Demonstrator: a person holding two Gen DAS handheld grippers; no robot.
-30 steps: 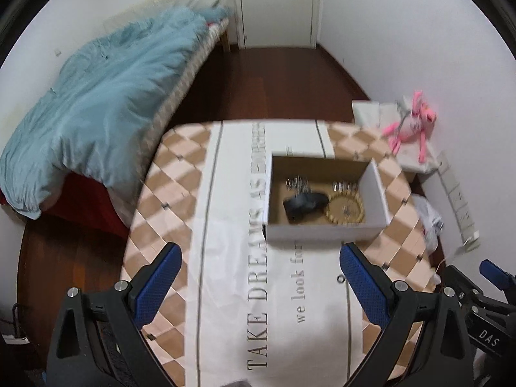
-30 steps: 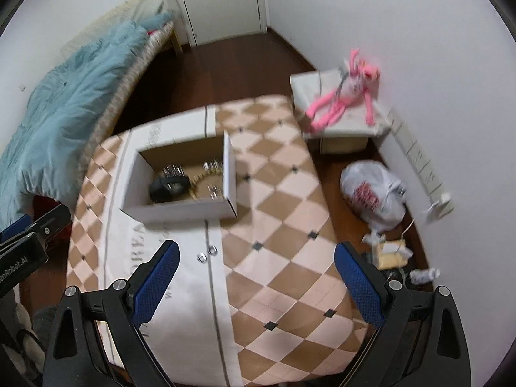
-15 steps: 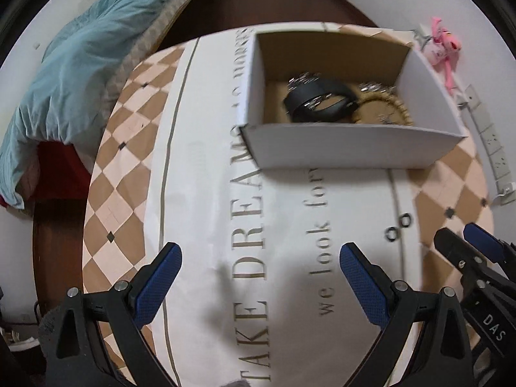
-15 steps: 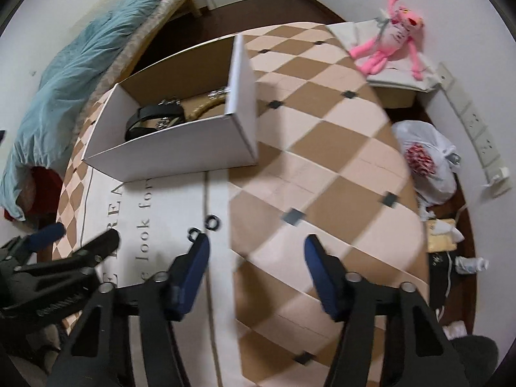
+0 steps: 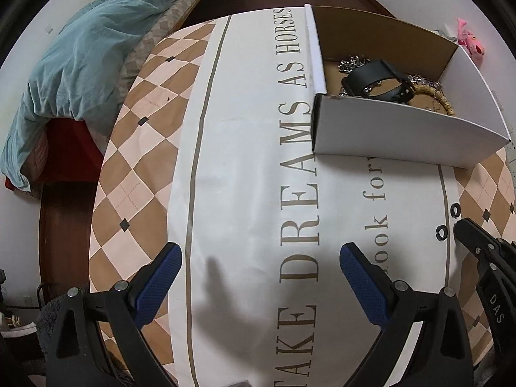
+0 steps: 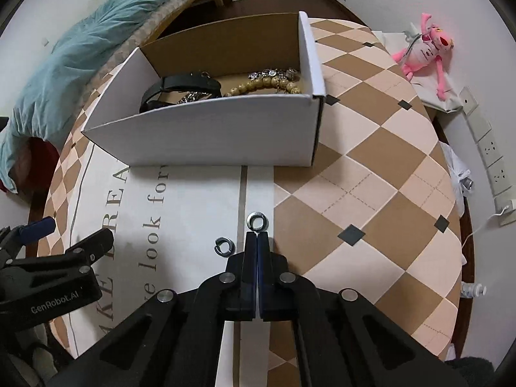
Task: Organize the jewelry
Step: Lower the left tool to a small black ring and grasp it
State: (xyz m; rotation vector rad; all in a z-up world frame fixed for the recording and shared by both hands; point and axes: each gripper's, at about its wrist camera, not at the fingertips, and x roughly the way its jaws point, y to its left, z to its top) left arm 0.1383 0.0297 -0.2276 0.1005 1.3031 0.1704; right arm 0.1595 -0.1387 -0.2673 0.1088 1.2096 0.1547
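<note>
A white cardboard box (image 6: pixel 206 135) stands on the table and holds a black leather bracelet (image 6: pixel 180 88), a gold beaded bracelet (image 6: pixel 267 85) and silver chain pieces. Two small dark rings lie on the cloth in front of it: one (image 6: pixel 256 220) just past my right gripper's tips, the other (image 6: pixel 224 245) to their left. My right gripper (image 6: pixel 257 237) is shut and empty, low over the cloth. My left gripper (image 5: pixel 258 267) is open and empty over the printed cloth; the box (image 5: pixel 403 135) and both rings (image 5: pixel 454 210) (image 5: pixel 440 234) show to its right.
The round table has a checked cloth (image 6: pixel 371 177) with a white printed band. A bed with a teal duvet (image 5: pixel 74 74) lies to the left. A pink plush toy (image 6: pixel 425 51), a wall socket strip and a plastic bag are at the right.
Both grippers have come down and closer to the table. My right gripper's jaws have closed from wide open to fully shut, with its tips now just short of the rings.
</note>
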